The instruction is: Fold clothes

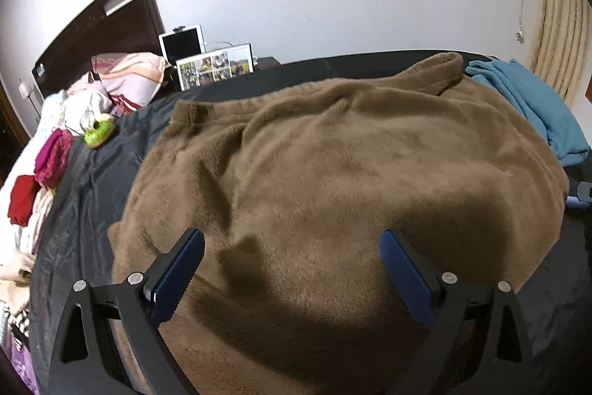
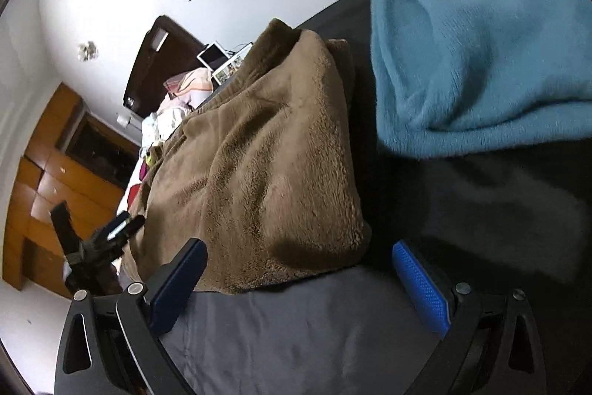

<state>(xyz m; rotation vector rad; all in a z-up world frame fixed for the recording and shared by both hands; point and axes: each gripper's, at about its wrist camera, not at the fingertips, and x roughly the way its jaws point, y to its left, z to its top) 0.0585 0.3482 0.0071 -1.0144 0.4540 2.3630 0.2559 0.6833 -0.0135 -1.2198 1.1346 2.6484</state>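
Note:
A brown fleece garment point(image 1: 333, 165) lies spread over the dark bed sheet point(image 1: 85, 202), its collar at the far side. My left gripper point(image 1: 292, 247) hovers just above its near part, open, with nothing between the blue pads. In the right wrist view the same brown garment point(image 2: 259, 165) shows its right edge, and my right gripper point(image 2: 299, 258) stands open at its near corner, above the sheet point(image 2: 296, 332). A blue fleece garment point(image 2: 481, 54) lies bunched to the right, also seen as a blue fleece garment point(image 1: 536, 106) at the far right. The left gripper point(image 2: 122, 228) appears low at the left.
Pillows point(image 1: 125, 76) and loose clothes point(image 1: 51, 158) pile up at the headboard point(image 1: 100, 28) end. A green object point(image 1: 98, 132) rests on the sheet. A tablet point(image 1: 183, 43) and photo frame point(image 1: 214, 67) stand behind the bed. A wooden wardrobe point(image 2: 48, 195) is at left.

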